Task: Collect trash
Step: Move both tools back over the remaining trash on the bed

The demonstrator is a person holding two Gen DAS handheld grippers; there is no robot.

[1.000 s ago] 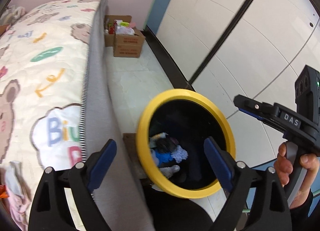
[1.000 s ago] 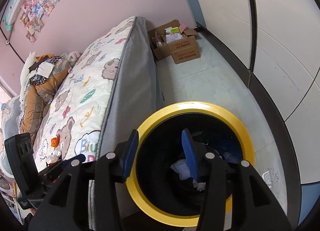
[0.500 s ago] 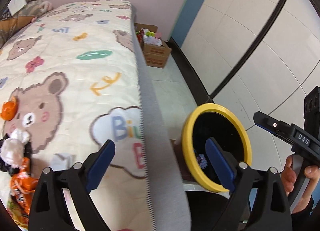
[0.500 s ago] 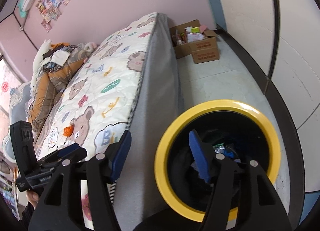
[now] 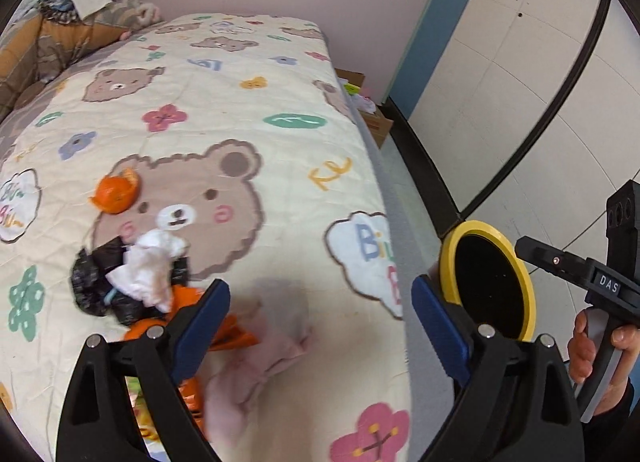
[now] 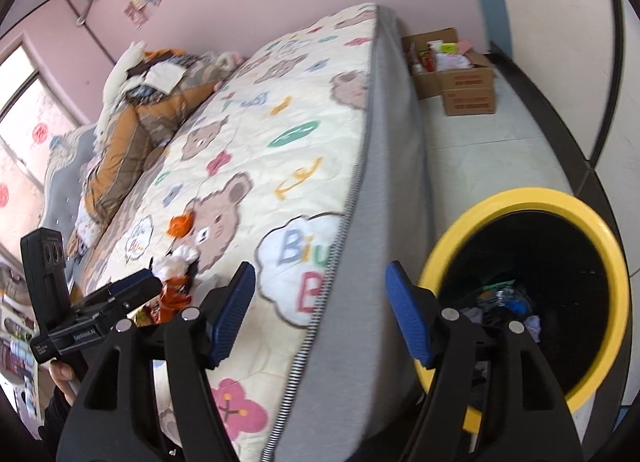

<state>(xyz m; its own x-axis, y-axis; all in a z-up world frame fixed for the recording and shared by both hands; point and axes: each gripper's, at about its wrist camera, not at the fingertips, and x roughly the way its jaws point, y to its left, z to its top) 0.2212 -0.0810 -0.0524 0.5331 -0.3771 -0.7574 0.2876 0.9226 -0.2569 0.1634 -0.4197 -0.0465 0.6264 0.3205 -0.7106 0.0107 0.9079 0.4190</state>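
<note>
Both claws gape wide and carry nothing. From the left gripper (image 5: 320,314) the litter heap lies at about ten o'clock on the bed quilt (image 5: 248,133): white tissue (image 5: 150,266) over a black bag (image 5: 94,282), orange wrapper (image 5: 188,302) partly behind the left finger, orange peel (image 5: 116,191) beyond. The left is plainly nearer; the right gripper (image 6: 320,310) hangs between mattress edge and yellow-rimmed bin (image 6: 560,201), at its three o'clock. A blurred pinkish shape under the left claw is unreadable.
</note>
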